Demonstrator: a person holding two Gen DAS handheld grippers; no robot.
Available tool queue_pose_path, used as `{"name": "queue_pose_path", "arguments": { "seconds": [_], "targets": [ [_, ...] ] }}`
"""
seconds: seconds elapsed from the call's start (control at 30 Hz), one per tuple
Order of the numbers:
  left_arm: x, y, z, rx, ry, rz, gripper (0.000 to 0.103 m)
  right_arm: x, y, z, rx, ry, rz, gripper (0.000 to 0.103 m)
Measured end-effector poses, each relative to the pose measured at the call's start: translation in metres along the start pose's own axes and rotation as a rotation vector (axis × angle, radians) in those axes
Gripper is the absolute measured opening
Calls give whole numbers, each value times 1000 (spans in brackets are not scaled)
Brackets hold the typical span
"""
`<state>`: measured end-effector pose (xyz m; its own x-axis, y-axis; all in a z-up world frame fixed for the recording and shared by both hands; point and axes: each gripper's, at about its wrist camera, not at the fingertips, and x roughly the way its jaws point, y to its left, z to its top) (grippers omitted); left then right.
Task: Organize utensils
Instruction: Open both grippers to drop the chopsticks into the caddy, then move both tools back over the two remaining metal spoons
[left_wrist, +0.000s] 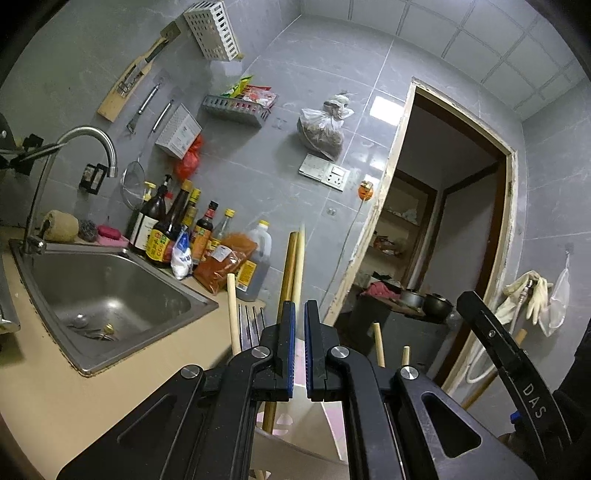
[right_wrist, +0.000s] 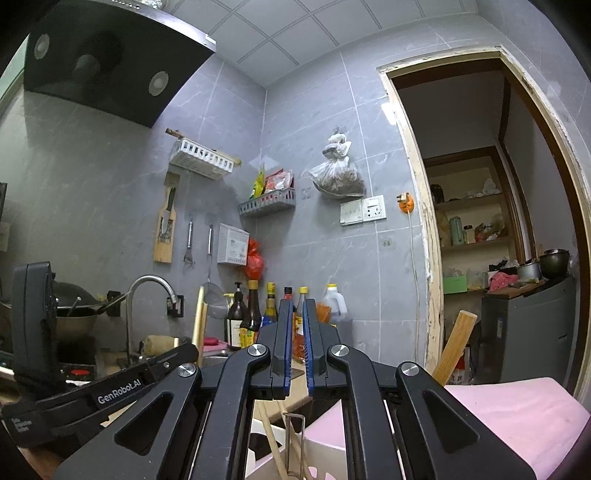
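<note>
Both your tongs are closed with nothing between the pads: left tongs, right tongs. Just beyond and below the left tongs, chopsticks and a fork stand upright, their lower ends hidden behind the tongs. Whatever holder carries them is cut off.

Upright wooden handles and bottles crowd the sink.

My left wrist camera looks level over my fingers, close above the sink, while my right tilts slightly upward from farther back, both sharing the bottle row and doorway.
</note>
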<state>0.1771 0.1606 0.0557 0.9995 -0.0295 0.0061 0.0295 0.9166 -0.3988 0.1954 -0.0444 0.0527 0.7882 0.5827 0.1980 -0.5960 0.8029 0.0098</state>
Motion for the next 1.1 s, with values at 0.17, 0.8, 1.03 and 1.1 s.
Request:
{"name": "queue_pose_path", "arguments": {
  "seconds": [0.17, 0.8, 1.03, 1.1],
  "targets": [
    [2, -2, 0, 10, 41, -20, 4, -6, 0, 4, 12, -16, -7, 13],
    [-32, -59, -2, 169, 115, -62, 53, -83, -41, 29, 15, 66, -143, 65],
    [-43, -95, -13, 203, 169, -150, 71, -133, -72, 39, -19, 123, -214, 83],
    [-43, -106, -18, 213, 192, -173, 75, -144, -81, 41, -20, 145, -229, 90]
  ]
}}
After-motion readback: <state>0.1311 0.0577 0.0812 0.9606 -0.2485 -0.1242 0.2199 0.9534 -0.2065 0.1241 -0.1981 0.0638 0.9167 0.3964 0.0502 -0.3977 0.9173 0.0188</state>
